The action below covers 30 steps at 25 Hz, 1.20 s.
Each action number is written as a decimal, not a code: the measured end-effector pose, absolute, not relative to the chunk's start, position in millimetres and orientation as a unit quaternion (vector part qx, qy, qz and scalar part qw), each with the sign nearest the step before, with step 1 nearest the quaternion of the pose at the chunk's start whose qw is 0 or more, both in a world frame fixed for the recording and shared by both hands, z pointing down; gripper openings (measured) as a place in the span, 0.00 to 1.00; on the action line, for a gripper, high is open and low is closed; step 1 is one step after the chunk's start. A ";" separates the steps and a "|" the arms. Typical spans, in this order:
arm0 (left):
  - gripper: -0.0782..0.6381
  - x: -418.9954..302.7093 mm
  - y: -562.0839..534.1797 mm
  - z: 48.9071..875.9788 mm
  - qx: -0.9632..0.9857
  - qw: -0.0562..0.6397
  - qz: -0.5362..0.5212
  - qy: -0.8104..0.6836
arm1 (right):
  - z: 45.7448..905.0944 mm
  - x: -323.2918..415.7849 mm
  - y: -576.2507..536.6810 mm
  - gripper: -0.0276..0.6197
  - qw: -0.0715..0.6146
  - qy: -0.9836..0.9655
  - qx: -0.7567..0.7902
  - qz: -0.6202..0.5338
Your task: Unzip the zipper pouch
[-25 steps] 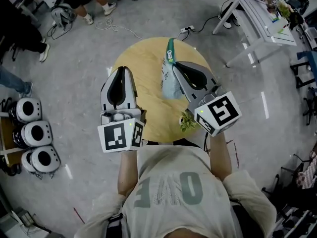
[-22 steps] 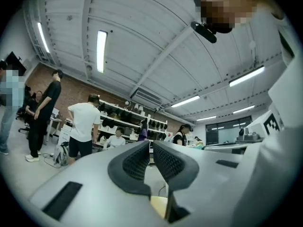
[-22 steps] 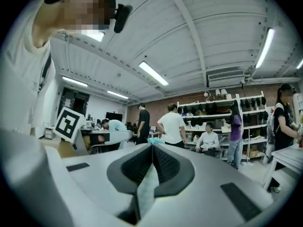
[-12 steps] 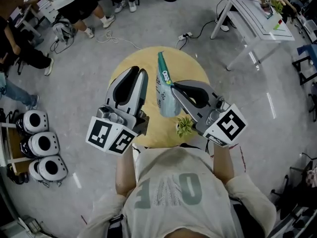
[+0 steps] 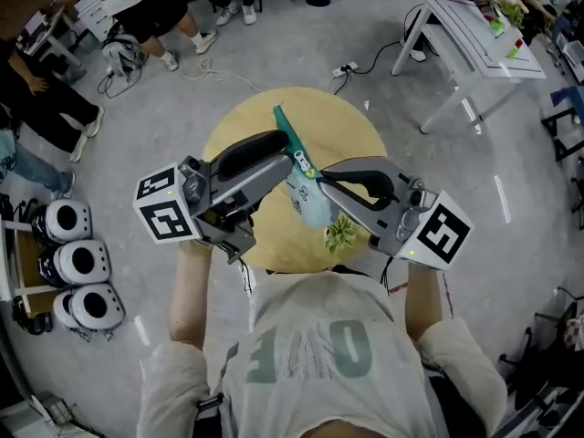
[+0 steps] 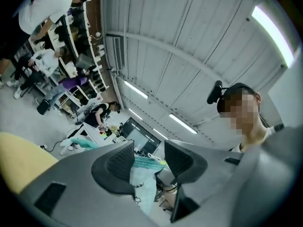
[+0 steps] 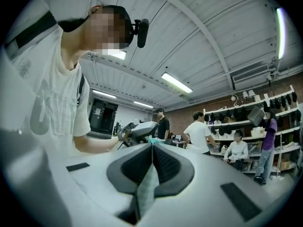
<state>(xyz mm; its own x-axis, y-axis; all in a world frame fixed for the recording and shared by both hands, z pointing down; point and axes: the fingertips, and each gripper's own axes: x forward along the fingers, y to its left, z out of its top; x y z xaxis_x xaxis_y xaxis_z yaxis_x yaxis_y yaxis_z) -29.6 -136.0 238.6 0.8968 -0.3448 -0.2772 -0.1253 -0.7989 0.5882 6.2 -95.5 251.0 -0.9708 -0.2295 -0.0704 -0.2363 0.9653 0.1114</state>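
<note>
Above the table (image 5: 351, 130), centre frame: swung left claw (image 5: 286, 151) inward, opening it around the zipper pouch (image 5: 308, 206); pinching its fabric in right claw (image 5: 320, 180); zipper grab likely next

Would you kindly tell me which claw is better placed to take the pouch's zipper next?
Left. The left claw is opening its jaws, with the pouch and its teal zipper edge just ahead; the right claw is shut on the pouch fabric, steadying it.
</note>
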 end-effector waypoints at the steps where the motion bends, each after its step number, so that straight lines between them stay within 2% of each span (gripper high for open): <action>1: 0.36 -27.8 -134.7 239.4 0.929 0.298 -0.186 -0.119 | 251.5 6.3 -93.6 0.09 0.022 0.992 -0.109 0.064; 7: 0.36 -18.9 -129.1 253.1 0.924 0.344 -0.146 -0.080 | 255.5 3.2 -88.1 0.09 -0.012 0.994 -0.074 0.085; 11: 0.36 -17.3 -127.4 254.6 0.913 0.369 -0.161 -0.065 | 257.3 7.4 -90.4 0.09 -0.017 0.993 -0.072 0.088; 18: 0.35 -17.2 -126.6 257.6 0.908 0.383 -0.161 -0.060 | 264.9 6.1 -95.3 0.09 -0.036 0.992 -0.083 0.090; 25: 0.22 -19.7 -125.4 262.2 0.904 0.388 -0.167 -0.066 | 267.7 8.2 -97.0 0.09 -0.038 0.990 -0.097 0.090; 30: 0.21 -12.2 -121.1 268.0 0.911 0.377 -0.149 -0.073 | 272.0 9.4 -96.1 0.09 -0.041 0.990 -0.104 0.090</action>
